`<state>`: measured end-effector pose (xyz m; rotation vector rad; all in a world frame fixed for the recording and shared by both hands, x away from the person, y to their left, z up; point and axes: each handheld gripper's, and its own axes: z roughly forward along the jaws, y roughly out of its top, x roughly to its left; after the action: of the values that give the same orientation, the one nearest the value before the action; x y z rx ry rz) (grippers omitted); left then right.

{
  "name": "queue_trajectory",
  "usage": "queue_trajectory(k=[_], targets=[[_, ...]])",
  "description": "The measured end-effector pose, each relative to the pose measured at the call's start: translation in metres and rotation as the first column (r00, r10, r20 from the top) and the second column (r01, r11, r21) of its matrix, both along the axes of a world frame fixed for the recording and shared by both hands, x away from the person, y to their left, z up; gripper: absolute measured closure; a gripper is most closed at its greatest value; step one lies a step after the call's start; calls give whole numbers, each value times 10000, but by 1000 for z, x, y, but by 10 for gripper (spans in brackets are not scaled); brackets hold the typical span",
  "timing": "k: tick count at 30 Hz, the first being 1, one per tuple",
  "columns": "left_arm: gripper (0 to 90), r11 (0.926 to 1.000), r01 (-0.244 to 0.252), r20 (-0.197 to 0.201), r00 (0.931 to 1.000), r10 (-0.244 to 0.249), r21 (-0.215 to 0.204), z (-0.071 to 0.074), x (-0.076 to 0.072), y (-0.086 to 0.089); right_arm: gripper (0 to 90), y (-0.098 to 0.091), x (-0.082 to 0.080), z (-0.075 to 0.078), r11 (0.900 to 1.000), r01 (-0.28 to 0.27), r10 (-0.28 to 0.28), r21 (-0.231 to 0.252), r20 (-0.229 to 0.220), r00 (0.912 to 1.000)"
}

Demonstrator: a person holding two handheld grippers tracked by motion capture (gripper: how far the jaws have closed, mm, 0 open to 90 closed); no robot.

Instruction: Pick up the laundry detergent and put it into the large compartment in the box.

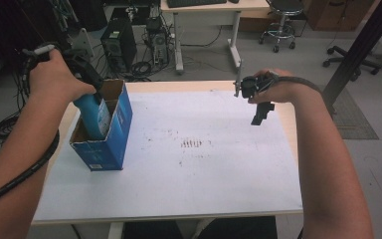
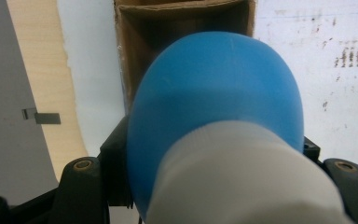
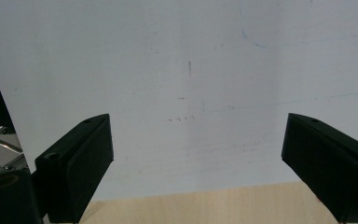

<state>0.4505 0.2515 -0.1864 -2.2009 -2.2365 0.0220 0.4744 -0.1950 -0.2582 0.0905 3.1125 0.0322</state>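
Two grippers are at work over a white sheet (image 1: 189,164) that covers the table, and the job looks more than half done: a blue bottle (image 1: 95,113) is already partly down inside the open-topped blue cardboard box (image 1: 117,134) at the left of the high view, but it is not yet released, so seating it on the box floor and letting go are what remain, as I judge it. At the upper left of that view the left gripper (image 1: 90,87) points steeply down into the box mouth, the person's hand (image 1: 54,77) wrapped over its body and a cable trailing along the forearm. Its jaws are clamped on the bottle; in the left gripper view the bottle (image 2: 219,107) swells up between the two black jaws, its white cap end nearest the camera at the bottom of the frame and its rounded blue base aimed into the brown inside of the box (image 2: 182,21) at the top centre. Whether the base touches the box floor cannot be told. Moving rightward, the middle of the sheet carries only faint brown marks. At the upper right of the high view the right gripper (image 1: 259,112) hangs above the sheet's far right corner, well apart from the box. Its jaws stand wide apart with nothing between them, and the right gripper view looks past them at bare sheet (image 3: 186,70) and a strip of wooden table edge (image 3: 205,205) along the bottom.
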Motion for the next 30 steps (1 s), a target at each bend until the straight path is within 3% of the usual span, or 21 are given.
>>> queue_trajectory(k=[15,23,30], targets=[[374,9997,-61,-200,9998,56,-228,-28,-2,7,91,-2,1,1,10000,42,-42,14,7,10000],[374,9997,-121,-84,9999,120,-193,-38,-5,8,91,-2,1,2,9999,82,-83,81,44,10000],[374,9996,-97,-111,9999,94,-271,-54,-7,9,91,-1,0,1,10000,43,-44,28,42,10000]])
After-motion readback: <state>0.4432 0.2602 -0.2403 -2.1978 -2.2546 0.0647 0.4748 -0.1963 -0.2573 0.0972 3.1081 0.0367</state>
